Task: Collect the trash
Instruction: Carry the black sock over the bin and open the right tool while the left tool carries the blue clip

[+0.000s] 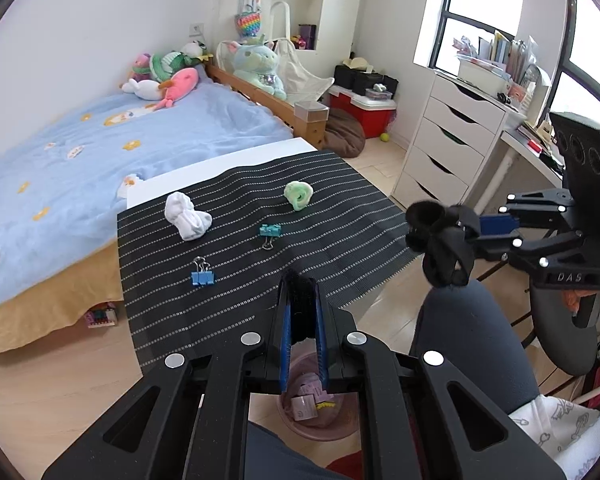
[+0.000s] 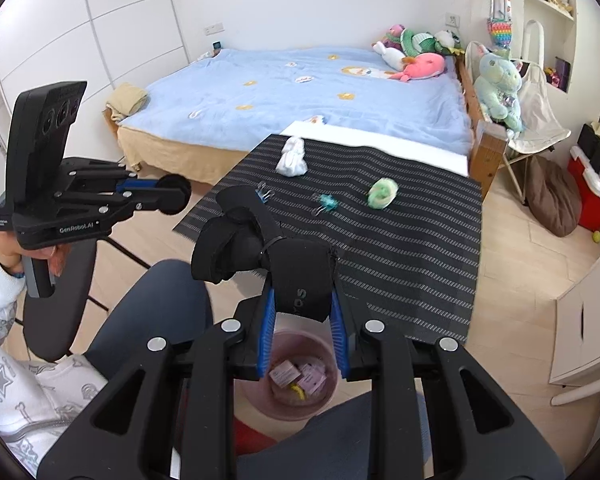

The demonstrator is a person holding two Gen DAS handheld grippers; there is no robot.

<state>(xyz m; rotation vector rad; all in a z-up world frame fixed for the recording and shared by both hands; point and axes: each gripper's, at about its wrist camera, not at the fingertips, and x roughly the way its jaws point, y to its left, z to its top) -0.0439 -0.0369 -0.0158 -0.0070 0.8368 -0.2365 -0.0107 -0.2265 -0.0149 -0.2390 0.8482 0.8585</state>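
Right tongs (image 2: 303,300) are pinching a balled black sock (image 2: 260,248), hanging over the pink bin (image 2: 260,400) at 6 o'clock. Only the left view shows the left tongs (image 1: 304,300) pressed together with nothing in them. White sock (image 1: 186,216) and green wad (image 1: 299,195) sit on the striped worktop (image 1: 340,216) around 12. The wardrobe doors show only in the right view.
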